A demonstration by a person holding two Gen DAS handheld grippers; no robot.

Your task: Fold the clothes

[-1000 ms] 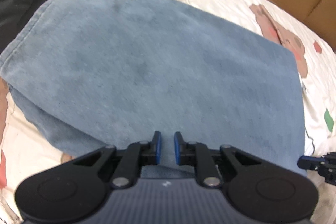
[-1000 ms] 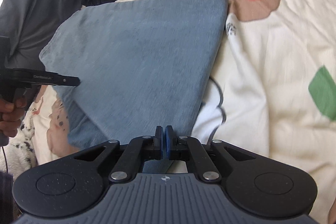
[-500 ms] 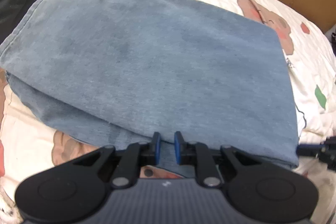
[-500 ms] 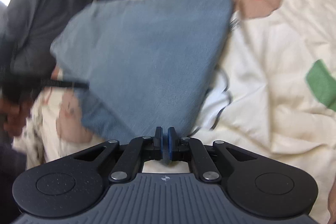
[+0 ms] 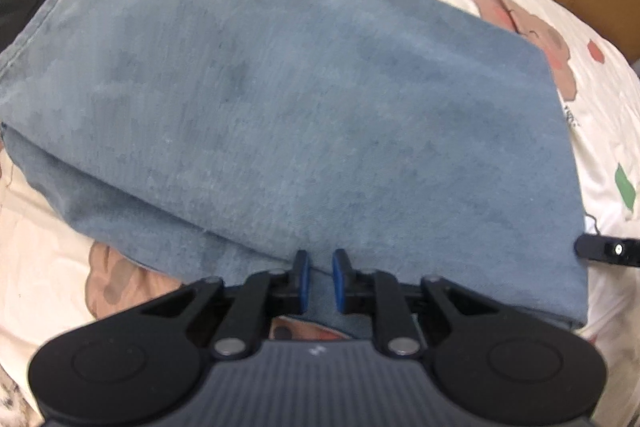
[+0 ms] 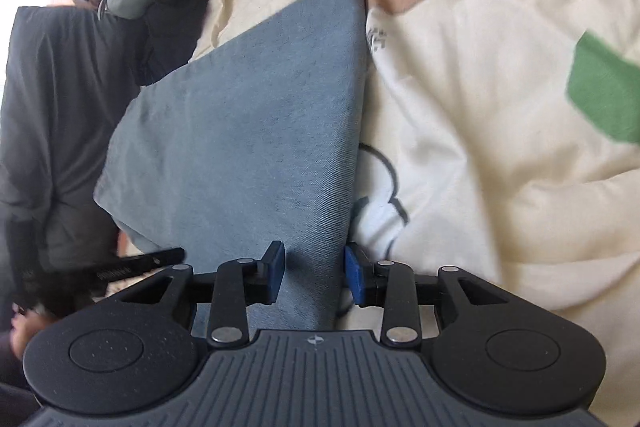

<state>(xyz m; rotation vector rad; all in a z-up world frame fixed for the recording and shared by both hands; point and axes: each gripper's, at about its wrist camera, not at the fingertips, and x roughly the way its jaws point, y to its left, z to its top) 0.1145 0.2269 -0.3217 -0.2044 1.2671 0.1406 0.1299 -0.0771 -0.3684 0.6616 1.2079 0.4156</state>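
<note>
We are letting go with our right tongs [image 6: 314, 277], jaws just opening, denim between them unpinched. Left tongs [image 5: 318, 281] are pinching the jeans' [image 5: 280, 107] near edge; the folded jeans are lying lengthwise across the bedsheet [image 6: 480, 147].

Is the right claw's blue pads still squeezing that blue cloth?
Apart. The right wrist view shows the right claw has just been opening; the blue cloth lies between its pads, with clear gaps on both sides.
</note>
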